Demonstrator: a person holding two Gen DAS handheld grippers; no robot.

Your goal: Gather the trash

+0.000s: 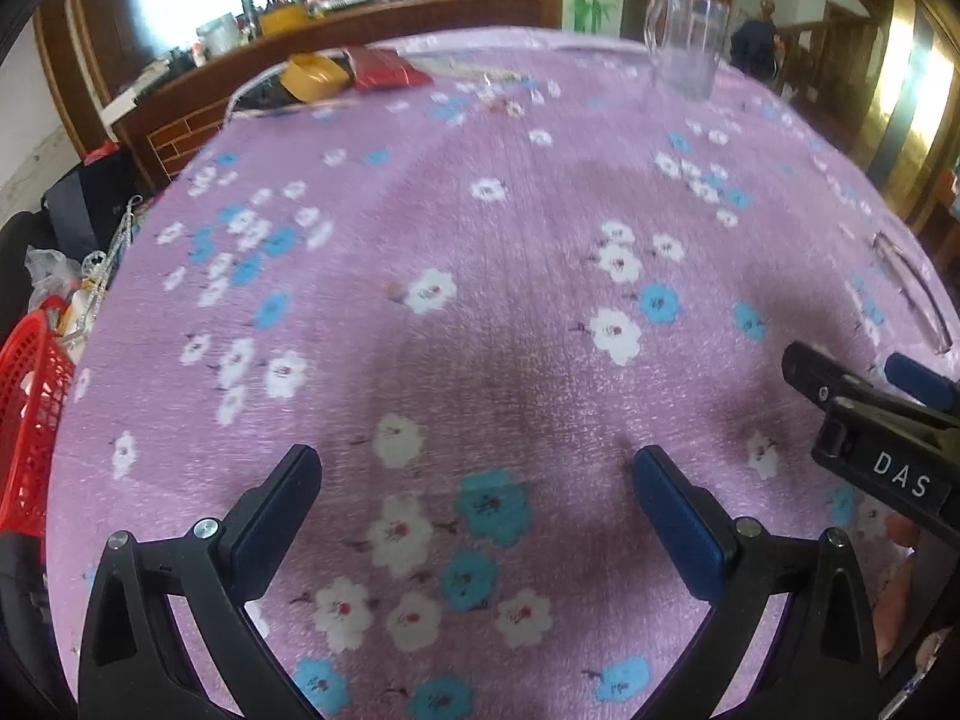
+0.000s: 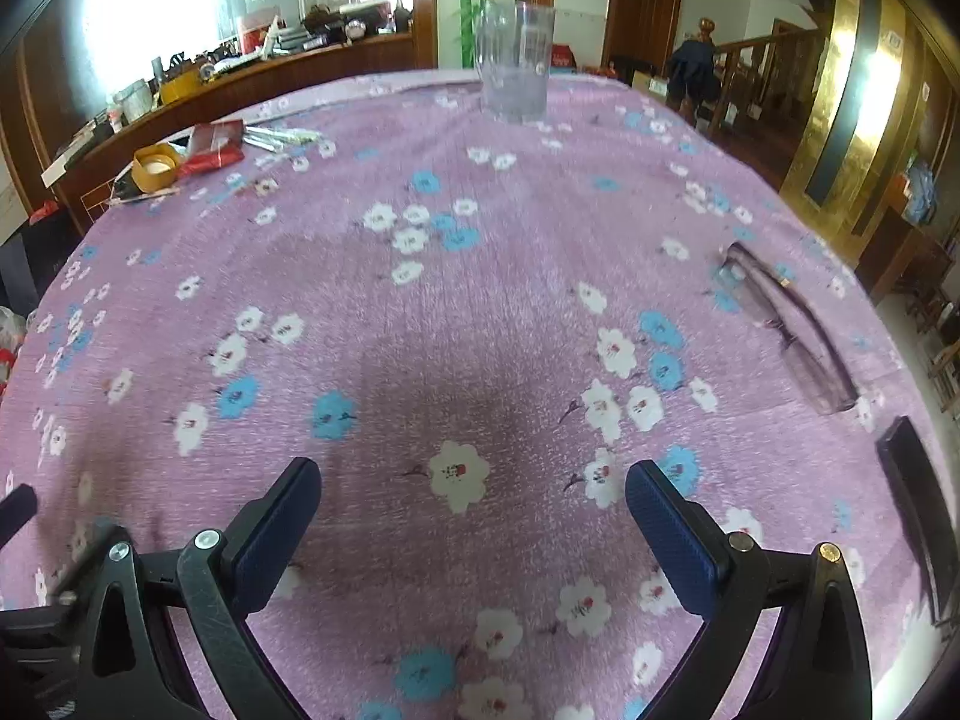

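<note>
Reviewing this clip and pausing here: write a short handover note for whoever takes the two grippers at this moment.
Left gripper: open, empty, over the purple floral tablecloth.
Right gripper: open, empty, beside it.
Likely trash sits at the far left corner: red packet, yellow tape roll, thin wrappers.
Clear plastic cup stands upright at the far edge; glasses lie to the right, probably not trash.
Red basket sits off the table's left edge, possibly the bin.
Done: nothing visible. Left: gather the corner items.

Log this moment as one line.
left tongs open, empty | right tongs open, empty | red packet, clear cup untouched on tablecloth
</note>
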